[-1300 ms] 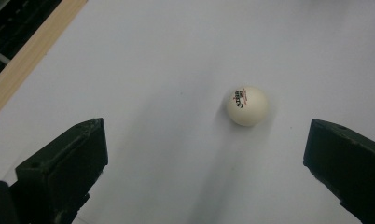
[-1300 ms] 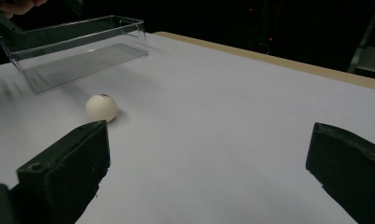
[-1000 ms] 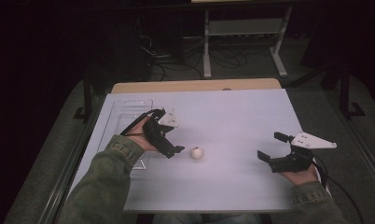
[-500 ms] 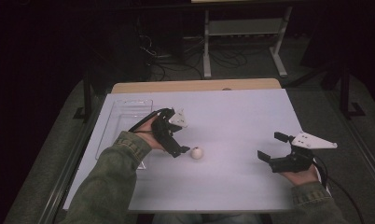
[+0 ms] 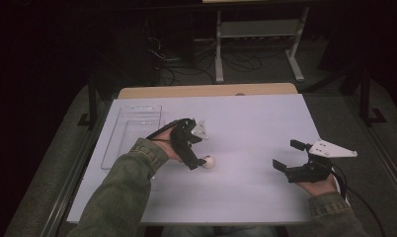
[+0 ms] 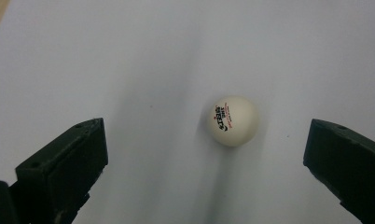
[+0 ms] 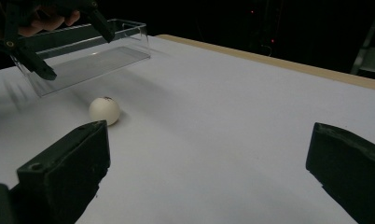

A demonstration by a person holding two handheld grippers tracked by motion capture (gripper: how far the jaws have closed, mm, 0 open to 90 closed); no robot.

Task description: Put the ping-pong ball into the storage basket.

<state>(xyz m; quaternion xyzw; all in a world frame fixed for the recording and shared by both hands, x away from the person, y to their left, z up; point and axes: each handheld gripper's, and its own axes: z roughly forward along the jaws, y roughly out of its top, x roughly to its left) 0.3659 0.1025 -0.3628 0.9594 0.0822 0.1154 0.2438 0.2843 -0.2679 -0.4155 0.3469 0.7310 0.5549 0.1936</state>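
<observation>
My left gripper (image 5: 194, 148) reaches forward and down over the table, jaws spread wide, my sleeve (image 5: 122, 192) stretched out behind it. My right gripper (image 5: 287, 156) rests low at my right side, jaws also wide apart.

A white table (image 5: 246, 123) sits lit among dark surroundings; a small white ball (image 5: 209, 161) lies left of its middle; the left gripper (image 5: 195, 159) hangs just over and beside the ball, jaws pointing down toward it; a clear plastic tray (image 5: 132, 133) rests near the table's left edge, behind the green sleeve (image 5: 122, 192); the right gripper (image 5: 287, 155) hovers well apart near the right edge, jaws spread wide, pointing left.
</observation>
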